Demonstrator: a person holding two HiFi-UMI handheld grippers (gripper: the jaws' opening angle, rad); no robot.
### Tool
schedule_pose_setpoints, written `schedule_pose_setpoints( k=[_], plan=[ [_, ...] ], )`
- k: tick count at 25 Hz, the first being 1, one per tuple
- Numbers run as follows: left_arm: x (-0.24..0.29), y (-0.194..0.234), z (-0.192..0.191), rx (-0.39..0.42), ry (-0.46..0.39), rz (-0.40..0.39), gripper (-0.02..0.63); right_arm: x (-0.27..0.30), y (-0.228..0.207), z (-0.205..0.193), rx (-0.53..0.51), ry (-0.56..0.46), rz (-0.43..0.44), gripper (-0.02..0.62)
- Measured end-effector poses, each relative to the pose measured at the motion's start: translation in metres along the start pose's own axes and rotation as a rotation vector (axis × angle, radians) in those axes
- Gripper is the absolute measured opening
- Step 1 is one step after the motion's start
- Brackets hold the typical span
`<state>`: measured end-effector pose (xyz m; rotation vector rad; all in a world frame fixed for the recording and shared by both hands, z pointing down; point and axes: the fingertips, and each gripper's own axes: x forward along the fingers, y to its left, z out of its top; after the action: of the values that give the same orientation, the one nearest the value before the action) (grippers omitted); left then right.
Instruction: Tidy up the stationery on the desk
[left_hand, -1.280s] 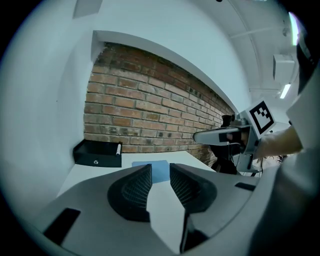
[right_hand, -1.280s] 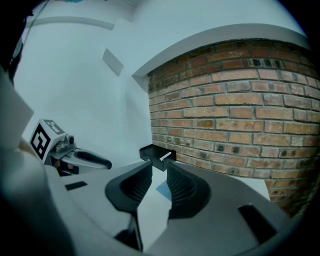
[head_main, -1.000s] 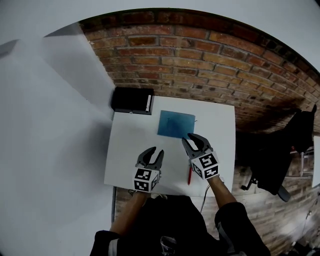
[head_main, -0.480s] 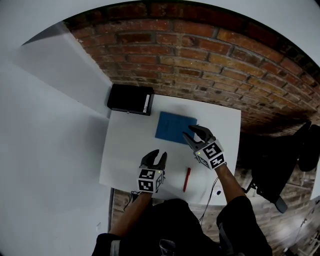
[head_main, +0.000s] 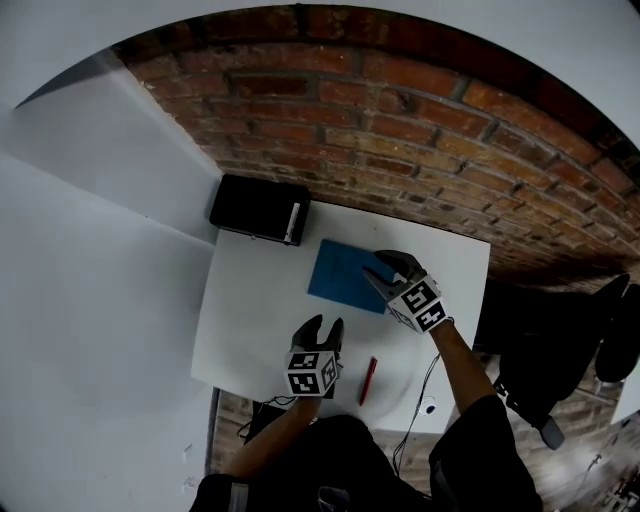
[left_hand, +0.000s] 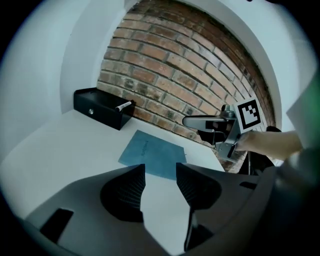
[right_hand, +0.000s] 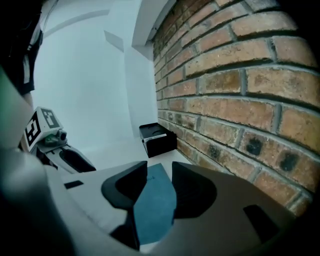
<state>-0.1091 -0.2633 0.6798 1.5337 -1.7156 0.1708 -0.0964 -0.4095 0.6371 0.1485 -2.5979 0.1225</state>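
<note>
Blue notebook (head_main: 347, 277): thin, closed, matte cover, flat on white tabletop (head_main: 250, 310). Red pen (head_main: 368, 379) at its 6 o'clock. Left tongs (head_main: 321, 323), right tongs (head_main: 380, 265): just been opening, now wide, empty.

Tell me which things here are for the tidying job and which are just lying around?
For the job:
- blue notebook
- red pen
- black box, probably where stationery goes, with a white pen in it

Just lying about:
- thin cable at the desk's near edge
- dark chair beside the desk
</note>
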Motion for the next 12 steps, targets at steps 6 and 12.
schedule_pose_setpoints(
  k=[6, 12],
  plan=[
    [0.028, -0.001, -0.011, -0.196, -0.014, 0.048, 0.184, 0.031, -0.017, -0.018, -0.013, 0.079, 0.076, 0.15],
    [0.055, -0.008, -0.022, -0.256, 0.024, 0.069, 0.184, 0.054, -0.024, -0.045, -0.03, 0.212, 0.178, 0.158]
  ],
)
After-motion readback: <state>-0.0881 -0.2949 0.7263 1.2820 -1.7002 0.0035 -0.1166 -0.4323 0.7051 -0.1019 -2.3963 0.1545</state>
